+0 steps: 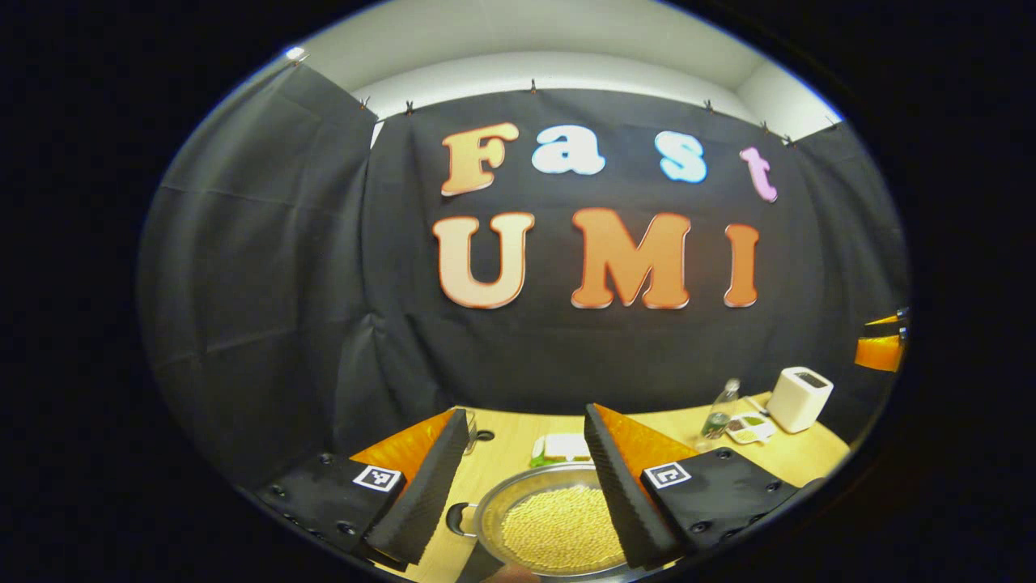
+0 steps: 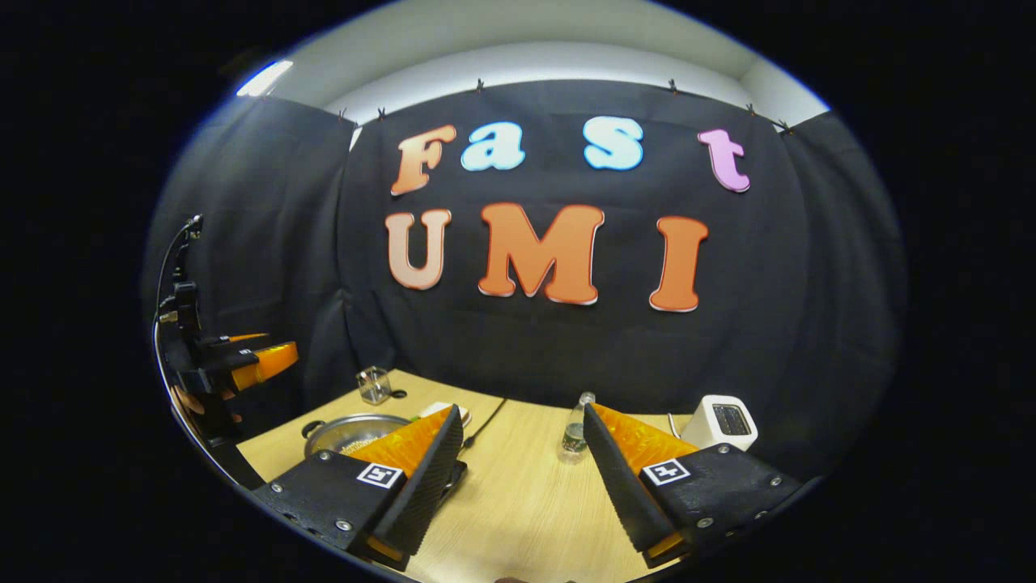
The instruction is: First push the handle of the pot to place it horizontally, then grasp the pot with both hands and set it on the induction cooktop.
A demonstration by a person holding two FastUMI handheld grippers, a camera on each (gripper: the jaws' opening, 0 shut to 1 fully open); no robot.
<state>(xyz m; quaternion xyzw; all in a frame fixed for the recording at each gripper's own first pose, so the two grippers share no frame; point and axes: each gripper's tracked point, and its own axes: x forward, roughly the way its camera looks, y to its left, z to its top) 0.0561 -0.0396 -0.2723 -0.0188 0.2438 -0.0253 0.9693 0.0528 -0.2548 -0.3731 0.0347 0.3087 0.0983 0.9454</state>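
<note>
A steel pot (image 1: 558,526) filled with pale yellow beans sits on the wooden table (image 1: 510,453), low in the left gripper view. My left gripper (image 1: 526,414) hangs open above it, one finger over each side of the rim. A small loop handle (image 1: 460,518) sticks out on the pot's left. The right gripper view shows the pot (image 2: 356,431) at the left, with the left gripper (image 2: 279,346) above it. My right gripper (image 2: 521,410) is open over bare table, holding nothing. A black flat slab (image 2: 453,476), possibly the induction cooktop, peeks out beside its left finger.
A white box-shaped appliance (image 2: 724,421), a clear bottle (image 2: 575,429) and a small glass jar (image 2: 374,385) stand toward the back of the table (image 2: 526,494). A black cable (image 2: 486,421) runs to the slab. A white and green item (image 1: 561,448) lies behind the pot.
</note>
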